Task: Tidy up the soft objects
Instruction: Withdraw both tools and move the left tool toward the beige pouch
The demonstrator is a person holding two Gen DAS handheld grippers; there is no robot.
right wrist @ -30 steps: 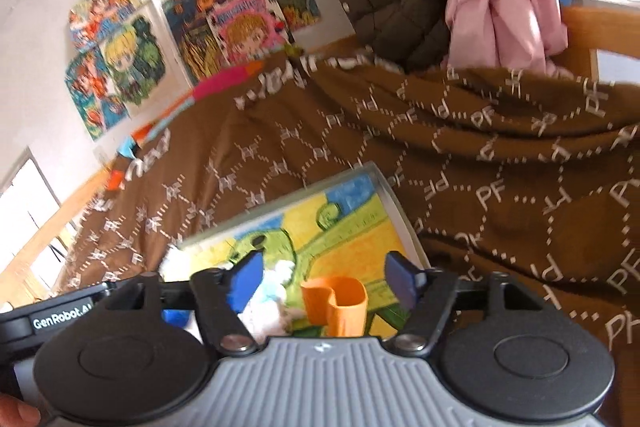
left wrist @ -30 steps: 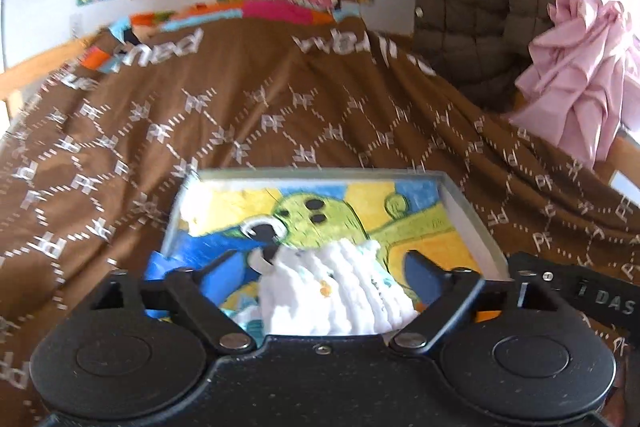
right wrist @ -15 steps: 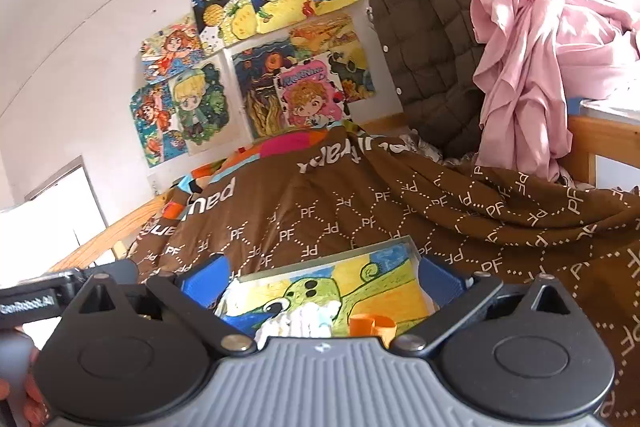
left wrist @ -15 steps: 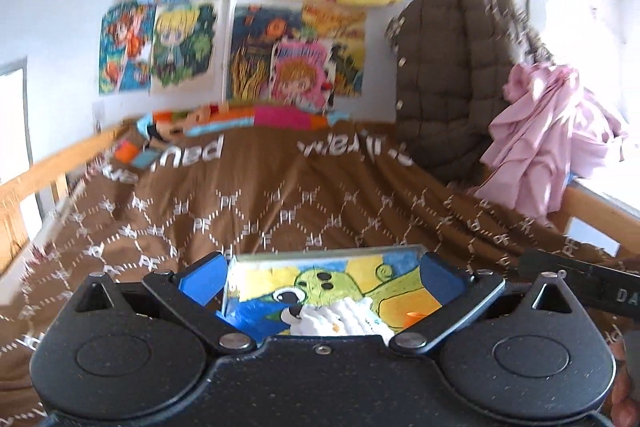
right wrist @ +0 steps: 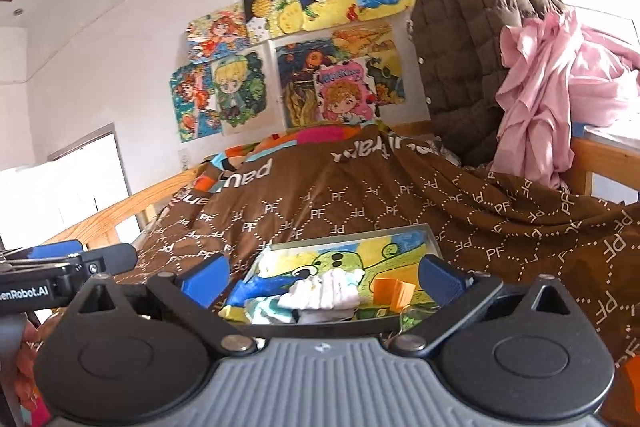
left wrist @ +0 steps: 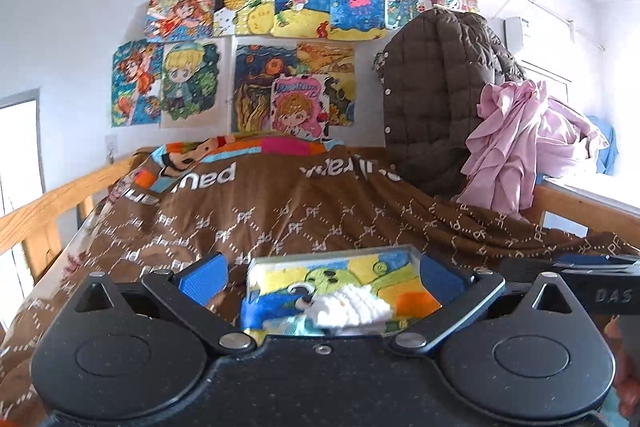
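In the left wrist view, the left claw [left wrist: 320, 277] is being held wide open and empty above the tray [left wrist: 340, 254], where a white soft toy [left wrist: 348, 309] is lying on the brown bedspread [left wrist: 280, 211]. In the right wrist view, the right claw [right wrist: 322, 275] is likewise being held wide open and empty, the white soft toy [right wrist: 324, 291] lying beside an orange cup [right wrist: 394, 293] in the tray [right wrist: 360, 233].

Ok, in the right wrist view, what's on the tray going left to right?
Left to right on the tray: blue cloth → white knitted piece → orange cup. Both the left gripper and right gripper are open.
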